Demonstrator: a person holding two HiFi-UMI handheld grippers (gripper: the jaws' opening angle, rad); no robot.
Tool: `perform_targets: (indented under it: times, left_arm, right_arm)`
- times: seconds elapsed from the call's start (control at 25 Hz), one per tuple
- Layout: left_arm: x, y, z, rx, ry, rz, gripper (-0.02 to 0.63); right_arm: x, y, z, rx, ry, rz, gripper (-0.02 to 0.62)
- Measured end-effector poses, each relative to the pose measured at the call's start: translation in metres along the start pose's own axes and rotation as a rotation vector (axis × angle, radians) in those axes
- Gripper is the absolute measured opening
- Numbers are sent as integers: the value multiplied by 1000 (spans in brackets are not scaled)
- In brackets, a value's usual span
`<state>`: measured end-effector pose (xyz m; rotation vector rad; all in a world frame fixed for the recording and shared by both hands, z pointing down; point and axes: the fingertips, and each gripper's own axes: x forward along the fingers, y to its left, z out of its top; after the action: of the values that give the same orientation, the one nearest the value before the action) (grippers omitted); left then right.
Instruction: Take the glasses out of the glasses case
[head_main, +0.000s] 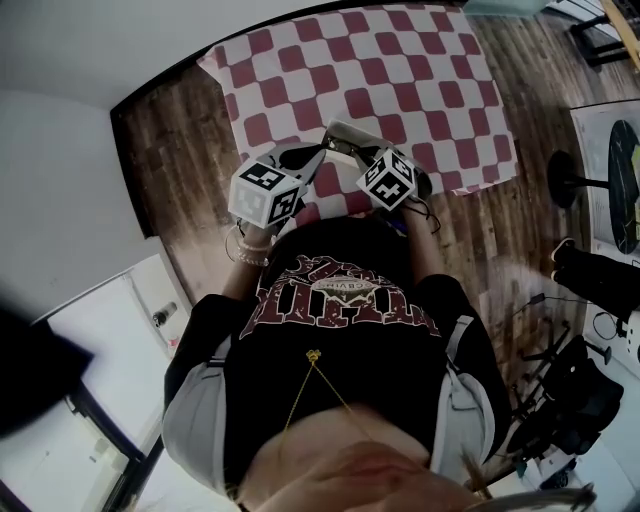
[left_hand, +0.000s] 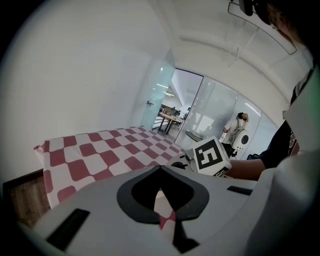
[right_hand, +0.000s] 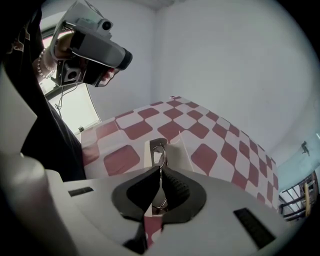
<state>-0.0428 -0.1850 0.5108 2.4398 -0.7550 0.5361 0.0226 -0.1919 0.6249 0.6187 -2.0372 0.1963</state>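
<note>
Far left, the left gripper (left_hand: 160, 171): pads pressed together at the tips, gripping nothing, with only a sliver of the red-and-white checked cloth (left_hand: 100, 155) showing through the gap lower down. Points in over the cloth's near edge, just left of the case. Bears a cube (head_main: 265, 193) faced with black-and-white square markers; no letters or numbers on them.

In the middle, at the near edge of the cloth: the case (head_main: 345, 135), pale and open. Seen from the right gripper view, holds the glasses (right_hand: 158, 150) at its mouth, a thin metal frame standing up out of the opening. Cannot tell whether clear of the case or touching it.

Right of that, the right gripper (right_hand: 160, 172): ribbed dark pads closed on the wire frame of the glasses, pinching it directly in front of the case. Carries its own cube (head_main: 388, 178), also plain in the left gripper view.

Below both, nearest the camera: a black shirt (head_main: 340, 300) with red-and-white print, the lettering too warped to read. Beads (head_main: 250, 245) at the left wrist.

Far right, past the cloth's edge: wood floor (head_main: 480, 230). Beyond the right cube in the left gripper view, a glass wall (left_hand: 200, 105) and a person in white (left_hand: 234, 127).
</note>
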Motion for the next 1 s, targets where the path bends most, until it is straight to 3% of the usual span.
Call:
perform_targets:
  times: [1.0]
  left_arm:
    - [-5, 15, -11, -61, -10, 8, -2]
  right_arm:
    - [41, 7, -8, -206, 270, 83, 28]
